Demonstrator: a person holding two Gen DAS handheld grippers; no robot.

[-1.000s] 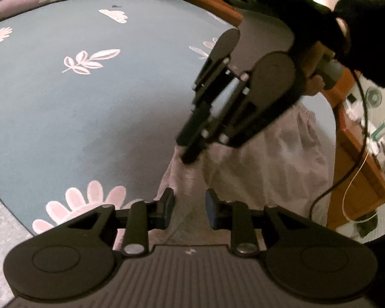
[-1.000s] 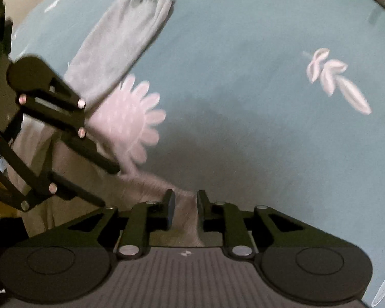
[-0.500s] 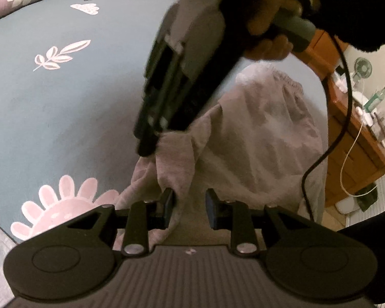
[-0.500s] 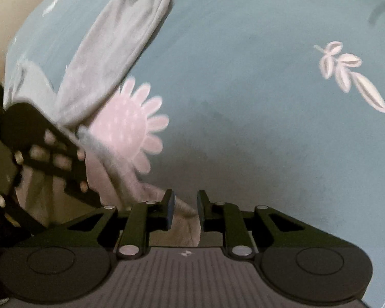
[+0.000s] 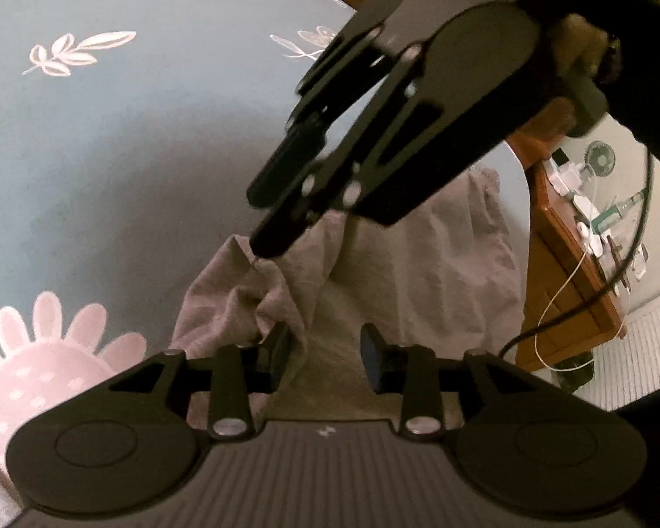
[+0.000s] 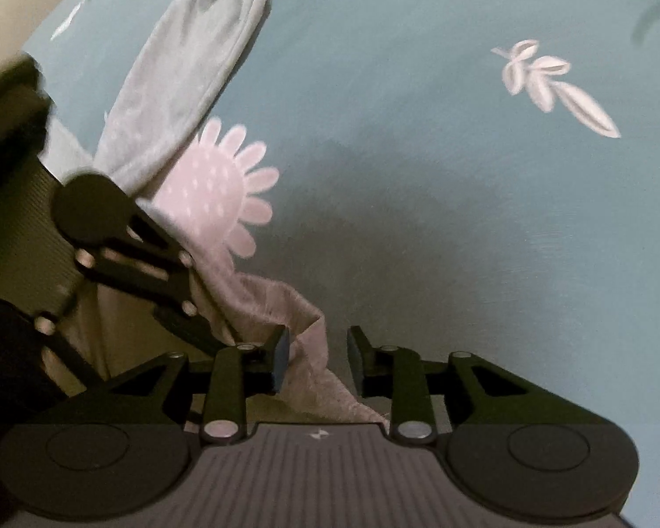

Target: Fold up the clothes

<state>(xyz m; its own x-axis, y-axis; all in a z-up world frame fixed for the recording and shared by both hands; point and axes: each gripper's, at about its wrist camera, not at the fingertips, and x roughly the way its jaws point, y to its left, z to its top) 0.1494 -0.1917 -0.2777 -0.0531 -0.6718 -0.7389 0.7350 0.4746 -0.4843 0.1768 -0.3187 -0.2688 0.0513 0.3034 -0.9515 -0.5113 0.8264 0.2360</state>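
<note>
Pants (image 5: 422, 273) in pale greyish-pink lie on the blue floral bedspread (image 5: 123, 149), one leg stretched flat toward the far edge in the right wrist view and the rest bunched beneath both tools. A second ago each gripper's jaws were pinched close on the fabric; both have just been opening. The left gripper (image 5: 325, 356) now stands parted, with a fold of cloth lying against its left finger (image 5: 279, 347) and a gap at the other pad, so it looks released. The right gripper (image 6: 317, 358) is likewise spread, a ridge of fabric running between its fingers without being squeezed. Compared with the earlier frames, the cloth has settled lower onto the bed, and the right gripper's tips seen from the left camera sit at the crumpled edge. Its far finger is blurred. The person's hand (image 5: 581, 53) and dark sleeve are cut off at the top corner, and the wooden cabinet (image 5: 563, 264) beyond is partly hidden.
</note>
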